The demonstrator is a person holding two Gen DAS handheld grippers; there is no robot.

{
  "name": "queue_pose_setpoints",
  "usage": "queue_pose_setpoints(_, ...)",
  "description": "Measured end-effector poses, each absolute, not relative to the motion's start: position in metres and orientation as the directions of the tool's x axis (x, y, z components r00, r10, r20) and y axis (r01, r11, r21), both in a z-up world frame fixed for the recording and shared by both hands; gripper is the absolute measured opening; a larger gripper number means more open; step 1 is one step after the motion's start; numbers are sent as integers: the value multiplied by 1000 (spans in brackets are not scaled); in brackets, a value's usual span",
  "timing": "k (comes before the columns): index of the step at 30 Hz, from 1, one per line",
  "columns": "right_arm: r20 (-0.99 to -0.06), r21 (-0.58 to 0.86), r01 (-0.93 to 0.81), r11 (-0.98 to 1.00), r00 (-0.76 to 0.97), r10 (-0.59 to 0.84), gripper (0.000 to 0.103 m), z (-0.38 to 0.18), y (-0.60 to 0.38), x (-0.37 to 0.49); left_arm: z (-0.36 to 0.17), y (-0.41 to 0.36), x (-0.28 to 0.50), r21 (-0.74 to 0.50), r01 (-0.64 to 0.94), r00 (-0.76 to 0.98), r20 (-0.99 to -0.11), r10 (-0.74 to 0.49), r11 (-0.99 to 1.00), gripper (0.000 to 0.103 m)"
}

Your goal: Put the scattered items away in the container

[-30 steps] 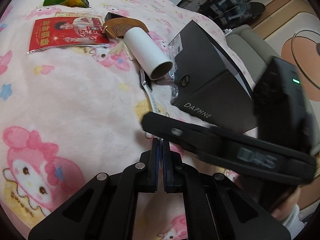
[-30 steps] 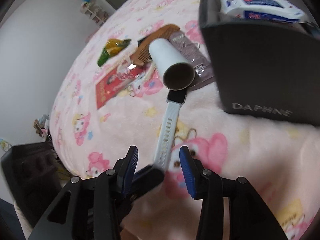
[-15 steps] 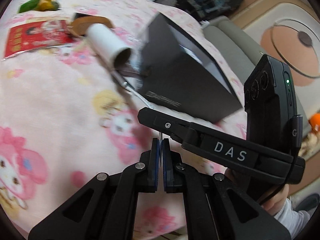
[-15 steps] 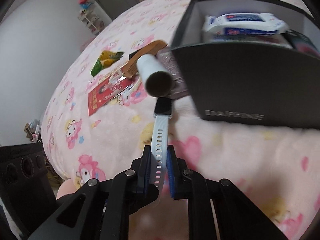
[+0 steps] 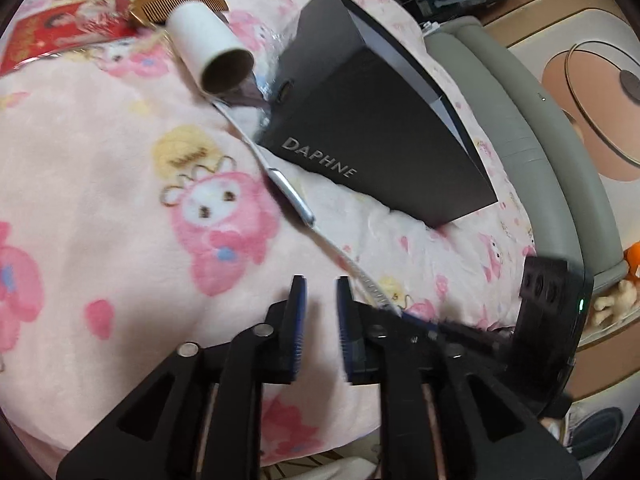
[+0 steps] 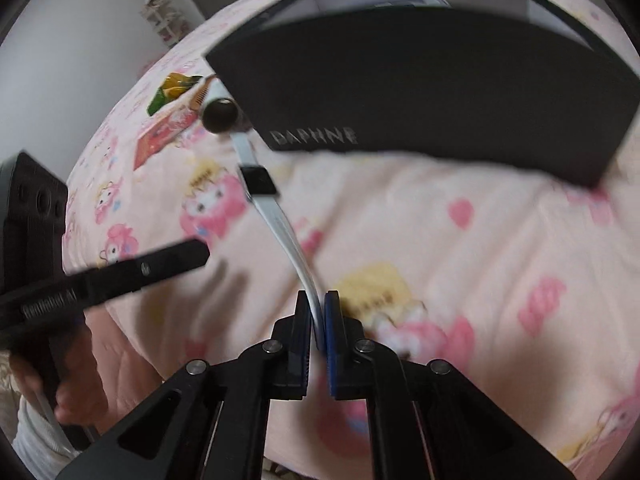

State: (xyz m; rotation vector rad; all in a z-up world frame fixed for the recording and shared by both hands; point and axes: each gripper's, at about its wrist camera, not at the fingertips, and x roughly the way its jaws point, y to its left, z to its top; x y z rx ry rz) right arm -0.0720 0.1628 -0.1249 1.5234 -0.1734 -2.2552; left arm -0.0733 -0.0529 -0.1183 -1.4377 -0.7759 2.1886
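White watch strap pinched in right hand-held gripper, left hand-held gripper narrowly parted, empty.

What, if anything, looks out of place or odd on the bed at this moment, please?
The smartwatch is stretched out flat, one strap end pinched in the right gripper and the far end tucked under the cardboard tube beside the black box. The tube lies on a clear packet; a comb and red packet remain outside.

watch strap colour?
White strap, black square face; clearest in the right wrist view.
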Motion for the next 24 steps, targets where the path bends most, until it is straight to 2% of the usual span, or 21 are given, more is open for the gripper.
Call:
queue_pose_setpoints(5, -842, 351, 243, -904, -340, -419, 5, -125, 171, -65, -127, -53, -91, -662, 85, -401, -707, 582, -745, 55)
queue_pose_setpoints(7, -838, 349, 247, -904, -349, -419, 5, -123, 171, -65, -136, -51, -98, -654, 134, -400, -723, 563, -745, 56)
queue_pose_setpoints(10, -831, 355, 251, -901, -356, -427, 5, -122, 172, -64, -145, -48, -107, -656, 170, -404, -727, 555, -735, 51)
queue_pose_setpoints(12, -829, 362, 247, -899, -357, -431, 5, -123, 175, -63, -147, -44, -109, -644, 175, -408, -736, 540, -745, 21)
queue_pose_setpoints(13, -827, 367, 243, -898, -357, -435, 5, -124, 176, -62, -147, -42, -109, -632, 177, -405, -745, 529, -755, 17)
queue_pose_setpoints(18, -813, 402, 219, -889, -362, -456, 5, -124, 189, -60, -144, -36, -95, -593, 226, -429, -773, 467, -773, 10)
queue_pose_setpoints(24, -799, 397, 105, -912, -449, -399, 5, -117, 211, -64, -138, -7, -70, -613, 232, -423, -763, 489, -755, 7)
